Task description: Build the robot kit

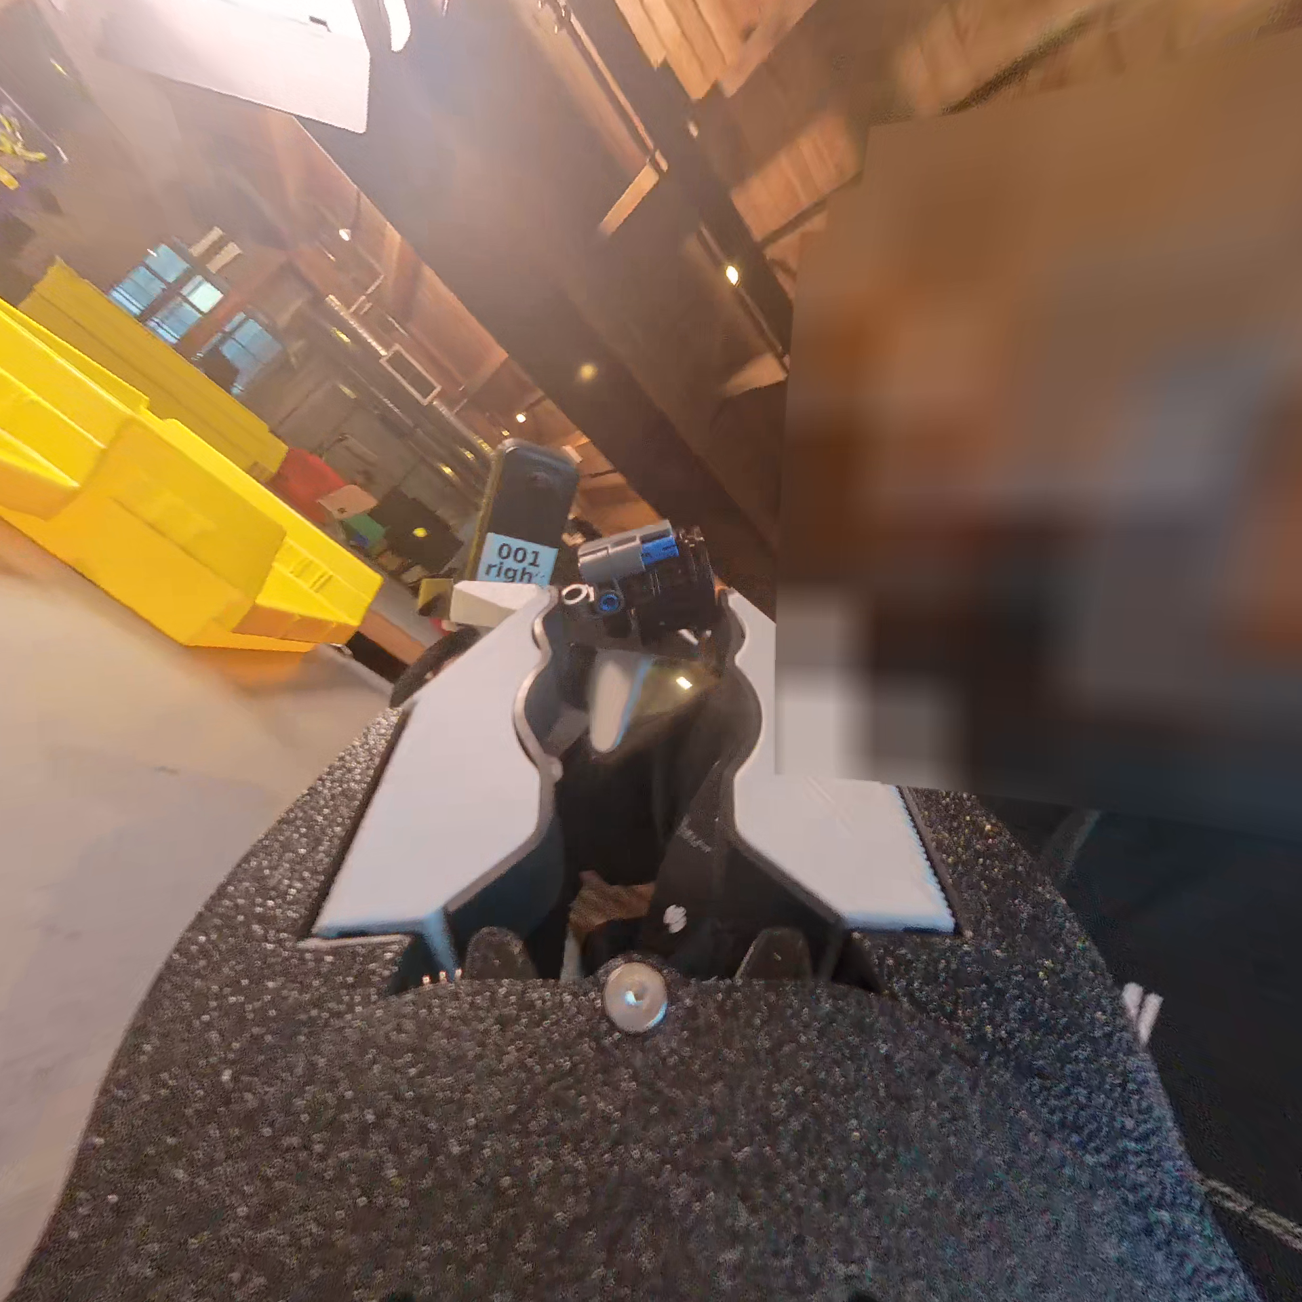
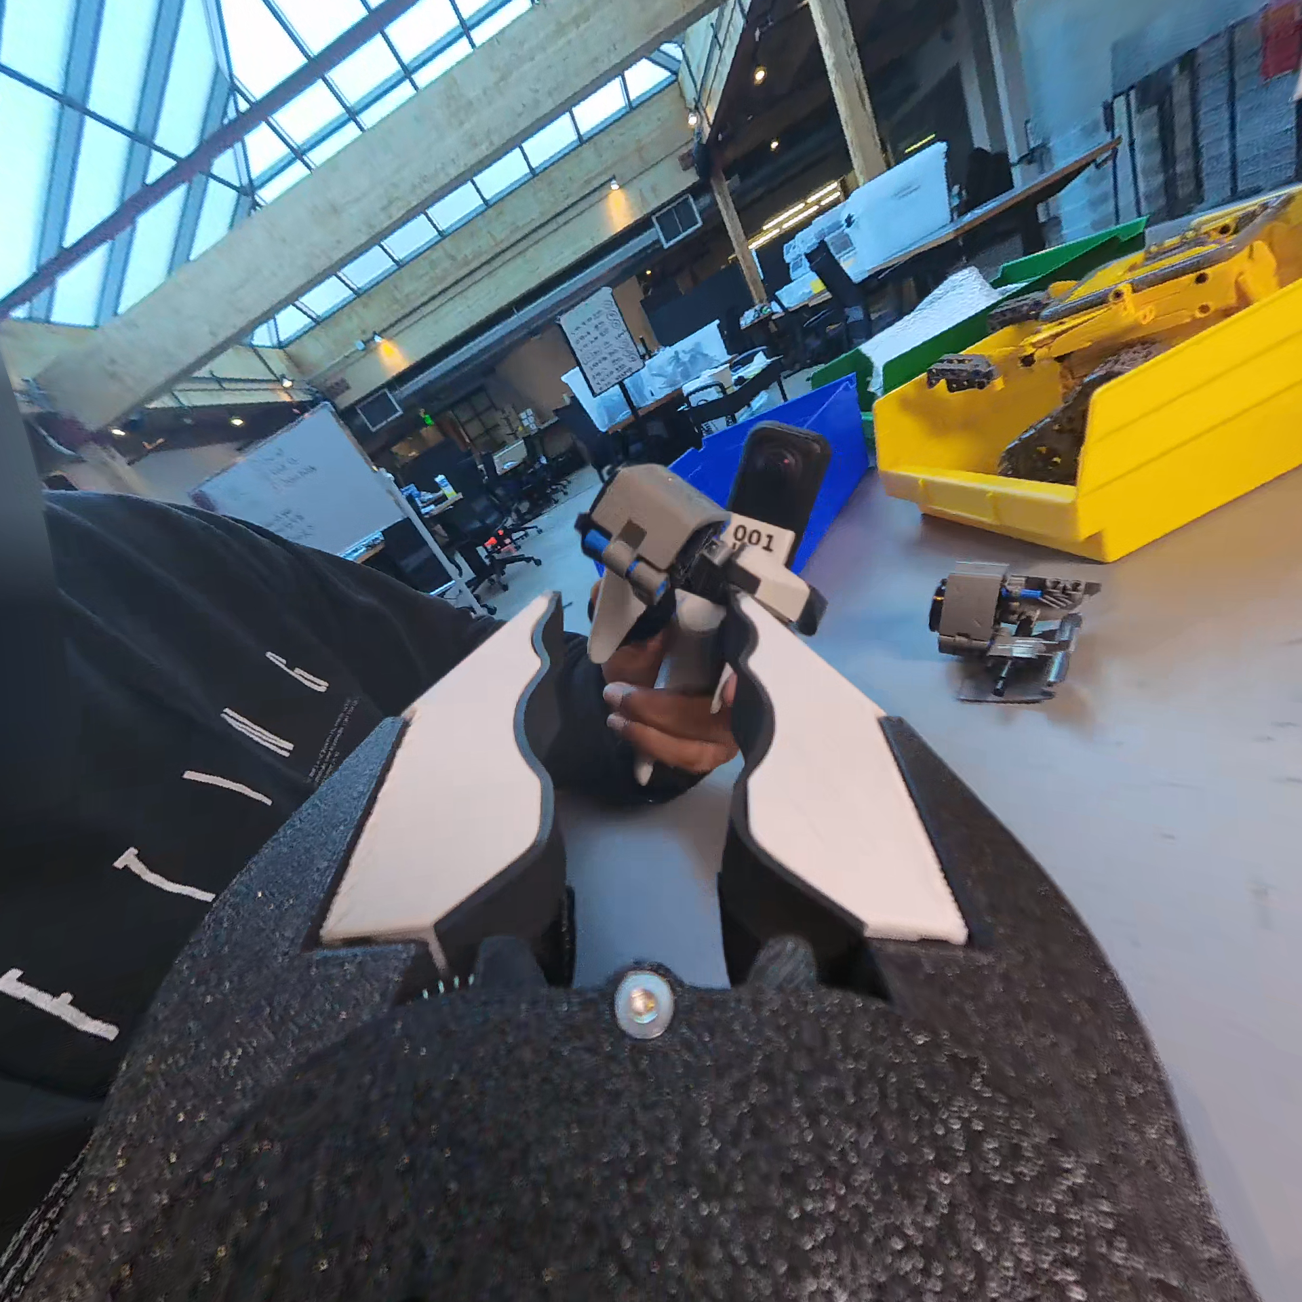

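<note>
Both claws gripping grey assembly (image 1: 645, 578), parts-filled yellow bin (image 2: 1099, 451)

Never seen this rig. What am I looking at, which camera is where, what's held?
No robot: a person holds a two-finger gripper in each hand, each with a camera looking along its fingers. The left view shows the left gripper closed on a small grey-and-black brick part. The right view shows the right gripper at that same part; whether it grips is unclear. Behind it is the person's hand. On the table are a second brick part, a yellow bin and a blue bin.
</note>
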The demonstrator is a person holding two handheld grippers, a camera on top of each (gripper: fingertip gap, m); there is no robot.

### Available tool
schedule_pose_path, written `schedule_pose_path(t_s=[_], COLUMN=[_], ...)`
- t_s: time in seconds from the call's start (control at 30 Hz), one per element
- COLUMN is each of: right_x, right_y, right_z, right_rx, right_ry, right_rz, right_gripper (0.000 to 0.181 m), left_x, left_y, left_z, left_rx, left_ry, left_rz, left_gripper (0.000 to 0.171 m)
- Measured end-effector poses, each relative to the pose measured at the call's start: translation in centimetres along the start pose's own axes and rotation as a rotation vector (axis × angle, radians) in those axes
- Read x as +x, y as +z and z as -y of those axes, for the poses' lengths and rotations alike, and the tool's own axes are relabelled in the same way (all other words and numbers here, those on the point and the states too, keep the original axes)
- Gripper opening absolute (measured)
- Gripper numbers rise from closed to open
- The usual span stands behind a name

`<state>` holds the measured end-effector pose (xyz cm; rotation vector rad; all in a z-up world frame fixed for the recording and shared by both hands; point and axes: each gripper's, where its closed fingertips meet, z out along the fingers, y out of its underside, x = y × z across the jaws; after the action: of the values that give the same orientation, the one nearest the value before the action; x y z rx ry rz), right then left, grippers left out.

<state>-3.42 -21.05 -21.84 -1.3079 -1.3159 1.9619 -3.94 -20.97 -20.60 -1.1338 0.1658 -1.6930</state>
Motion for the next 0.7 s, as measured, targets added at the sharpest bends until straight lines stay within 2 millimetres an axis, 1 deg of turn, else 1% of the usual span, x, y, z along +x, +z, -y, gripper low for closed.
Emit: schedule_pose_path(t_s=[0.03,0.13,0.17,0.23,0.27,0.33,0.4,0.47,0.5,0.53,0.6,0.67,0.7], right_x=[-0.1,-0.3,-0.3,-0.3,-0.2,-0.1,0.1,0.9,1.4,1.7,1.8,1.6,1.4], right_y=[0.0,-0.2,-0.3,-0.6,-0.7,-0.9,-1.2,-1.6,-1.9,-2.0,-2.1,-2.0,-1.8], right_z=[0.1,0.4,0.4,0.4,0.4,-0.4,-1.0,-1.9,-2.6,-3.3,-4.7,-5.5,-5.6], right_rx=[-0.001,0.011,0.008,-0.001,-0.01,-0.091,-0.165,-0.262,-0.319,-0.37,-0.458,-0.484,-0.48], right_ry=[-0.005,0.001,-0.001,-0.035,-0.066,-0.209,-0.333,-0.464,-0.524,-0.569,-0.604,-0.617,-0.612], right_rz=[-0.011,-0.015,-0.021,-0.016,-0.022,-0.033,-0.055,-0.107,-0.134,-0.146,-0.139,-0.122,-0.11], right_gripper=[0.05,0.051,0.048,0.032,0.031,0.03,0.029,0.029,0.029,0.029,0.029,0.029,0.029], left_x=[0.0,-0.2,-0.4,-1.1,-1.6,-2.4,-3.2,-3.6,-3.5,-3.7,-4.5,-4.8,-4.9], left_y=[0.2,0.6,0.7,0.5,0.3,-0.2,-0.7,-1.3,-1.5,-1.7,-2.3,-2.8,-2.9], left_z=[-0.4,-1.5,-1.8,-2.3,-2.7,-3.6,-4.4,-4.7,-4.8,-4.9,-5.5,-7.0,-7.5], left_rx=[-0.031,-0.143,-0.181,-0.256,-0.31,-0.407,-0.496,-0.559,-0.582,-0.61,-0.705,-0.81,-0.833], left_ry=[0.074,0.365,0.467,0.645,0.707,0.757,0.768,0.759,0.757,0.769,0.827,0.836,0.828], left_rz=[0.026,0.121,0.161,0.244,0.282,0.327,0.36,0.381,0.383,0.394,0.438,0.425,0.422], left_gripper=[0.042,0.042,0.042,0.042,0.043,0.043,0.043,0.054,0.054,0.053,0.048,0.034,0.032])
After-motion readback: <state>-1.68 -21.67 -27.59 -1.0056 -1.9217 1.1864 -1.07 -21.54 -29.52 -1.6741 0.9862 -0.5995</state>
